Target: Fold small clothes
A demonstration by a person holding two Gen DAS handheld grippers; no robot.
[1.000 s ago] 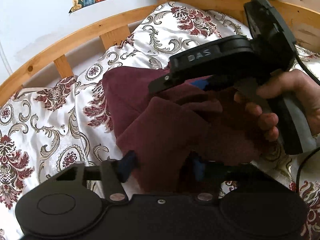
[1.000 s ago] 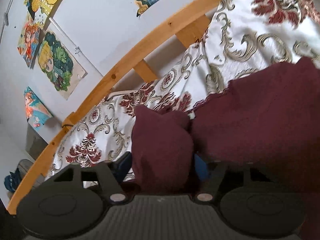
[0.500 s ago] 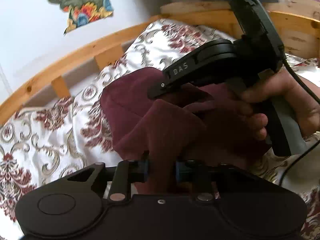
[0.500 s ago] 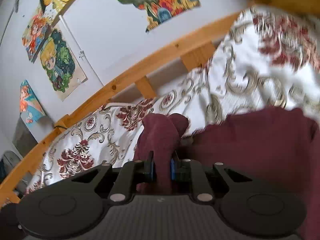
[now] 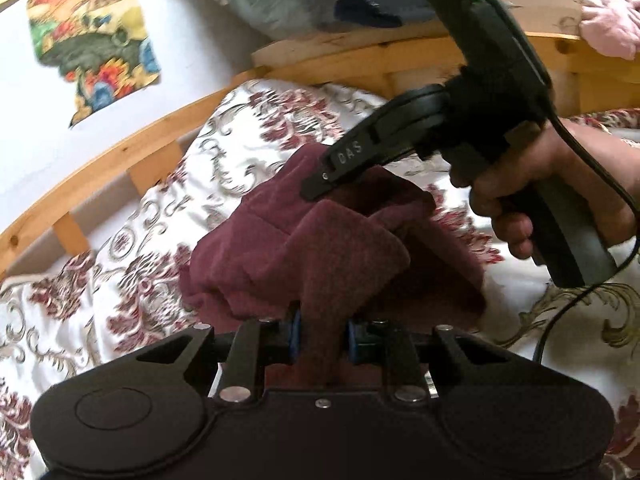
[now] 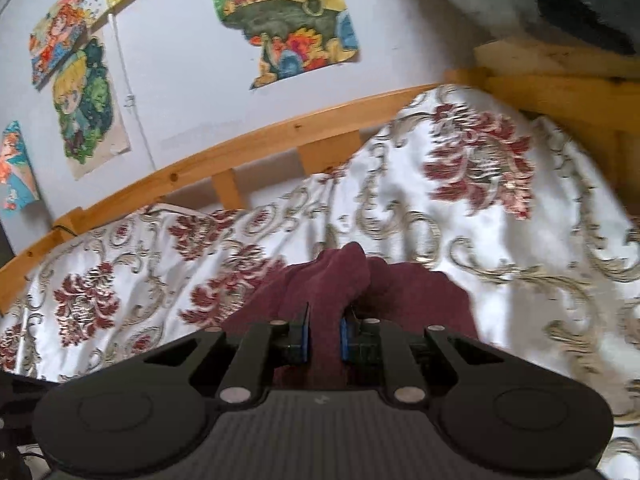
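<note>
Both the left tongs (image 5: 320, 338) and the right tongs (image 6: 323, 336) are clamped on bunched edges of the maroon garment (image 5: 304, 240), which sags ahead of them onto the bedspread (image 5: 132, 280), right pair beyond.

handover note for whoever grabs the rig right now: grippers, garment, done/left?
Left gripper: has just closed, shut on a bunched edge of the maroon garment.
Right gripper: likewise just closed, shut on another fold of it.
Garment: crumpled, partly raised off the patterned bedspread, beside the wooden bed rail.
Done: both grips taken.
Left: probably spread it flat, fold it, set it down.
</note>
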